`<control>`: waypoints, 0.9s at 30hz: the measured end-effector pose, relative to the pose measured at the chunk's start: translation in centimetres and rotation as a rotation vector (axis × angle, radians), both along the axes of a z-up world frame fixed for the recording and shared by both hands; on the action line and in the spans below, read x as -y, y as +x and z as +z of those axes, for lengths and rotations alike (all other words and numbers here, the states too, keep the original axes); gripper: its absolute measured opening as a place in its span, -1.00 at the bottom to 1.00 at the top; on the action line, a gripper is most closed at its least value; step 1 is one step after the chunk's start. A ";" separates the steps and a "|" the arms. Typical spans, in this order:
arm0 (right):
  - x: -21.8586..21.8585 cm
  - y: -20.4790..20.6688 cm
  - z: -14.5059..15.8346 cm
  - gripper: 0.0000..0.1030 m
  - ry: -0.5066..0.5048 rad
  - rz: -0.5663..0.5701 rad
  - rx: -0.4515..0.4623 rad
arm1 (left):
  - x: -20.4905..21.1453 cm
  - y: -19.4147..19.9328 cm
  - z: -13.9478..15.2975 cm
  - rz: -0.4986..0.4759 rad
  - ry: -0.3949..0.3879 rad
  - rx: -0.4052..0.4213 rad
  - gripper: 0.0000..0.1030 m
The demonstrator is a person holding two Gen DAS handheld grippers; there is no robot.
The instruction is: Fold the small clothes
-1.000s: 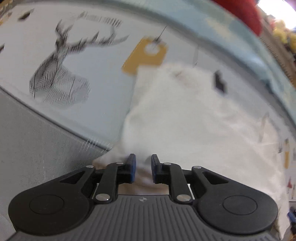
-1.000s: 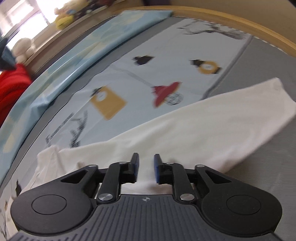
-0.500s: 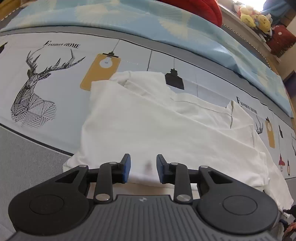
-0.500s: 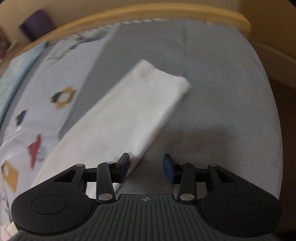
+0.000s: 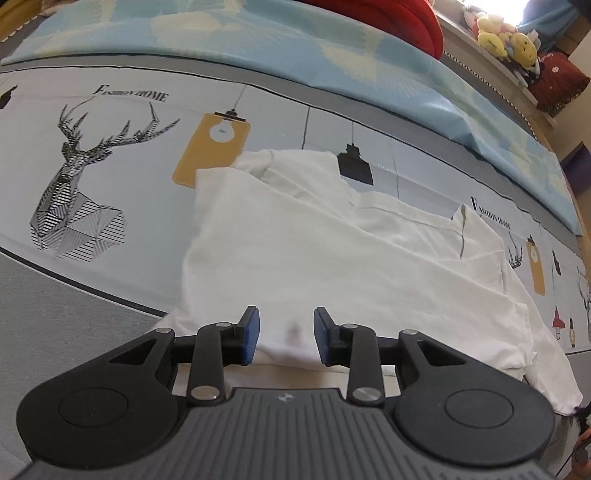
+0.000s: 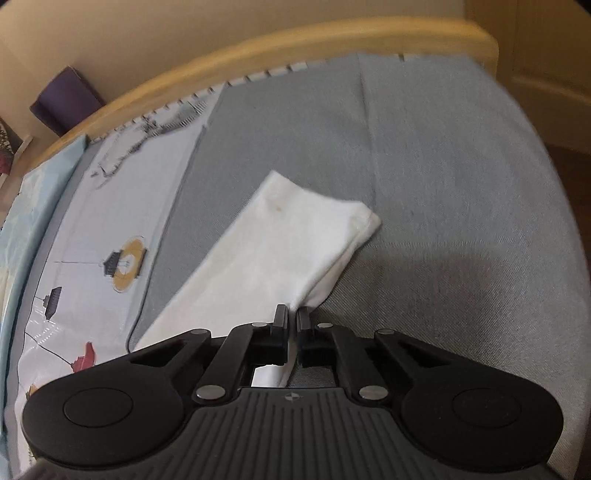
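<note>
Right now my left tool [image 5: 286, 334] stands wide apart over the near edge of the white shirt [image 5: 332, 258], with nothing between its blue pads [image 5: 252, 334]. From the left wrist view, the shirt lies partly folded across the middle of the frame on the printed bed sheet [image 5: 110, 155], its upper layers bunched toward the top and a seam showing to the right of centre. A faint pinkish spot shows on the cloth between the pads. The shirt's lower right corner runs out toward the frame edge, where something dark and orange is cut off; I cannot tell what it is.

My right tool [image 6: 292, 319] is pinched nearly together on the long edge of the sleeve [image 6: 280, 251], and white cloth passes between its fingers [image 6: 281, 317]. The sleeve stretches from the tool toward the middle of the right wrist frame, lying on the grey bed cover [image 6: 443, 166], its end doubled over so two layers show. A small brownish mark sits near its far end.

At the upper right of the left view, yellow plush toys [image 5: 502, 37] sit on a ledge beside a red cushion [image 5: 402, 18]. At the upper left of the right view, a purple box [image 6: 66, 99] stands behind the wooden bed frame [image 6: 295, 44]. I see no containers holding anything.
</note>
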State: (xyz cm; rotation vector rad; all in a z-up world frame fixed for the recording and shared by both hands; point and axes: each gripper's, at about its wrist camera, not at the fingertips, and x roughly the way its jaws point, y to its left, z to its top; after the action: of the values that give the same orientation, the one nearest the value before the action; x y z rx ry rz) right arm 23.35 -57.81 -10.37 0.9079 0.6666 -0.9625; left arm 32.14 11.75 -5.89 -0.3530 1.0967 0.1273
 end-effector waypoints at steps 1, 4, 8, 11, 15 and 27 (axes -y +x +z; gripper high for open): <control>-0.5 0.4 0.8 -0.94 -0.033 0.013 0.000 | -0.3 -0.1 0.2 0.002 -0.001 0.003 -0.31; -4.1 2.4 5.5 -0.94 -0.205 0.096 0.039 | -1.6 -0.7 0.8 0.025 -0.014 0.016 -0.31; -13.2 5.0 13.0 -0.94 -0.471 0.321 0.212 | -3.7 -1.5 1.6 0.065 -0.028 0.028 -0.31; -23.0 5.9 16.0 -0.94 -0.557 0.578 0.377 | -5.2 -1.9 1.9 0.098 -0.039 0.030 -0.31; -37.2 5.7 14.8 -0.92 -0.384 1.114 0.517 | -6.6 -1.7 2.0 0.126 -0.065 0.026 -0.31; -44.4 7.0 7.5 -0.30 -0.098 1.455 0.029 | -7.3 -1.0 -0.2 0.144 -0.160 0.009 -0.31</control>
State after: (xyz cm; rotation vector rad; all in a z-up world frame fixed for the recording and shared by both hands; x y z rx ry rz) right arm 30.40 -13.46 -2.84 0.1663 0.9895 0.3258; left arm 31.10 19.08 -6.09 -0.5761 1.0754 0.1656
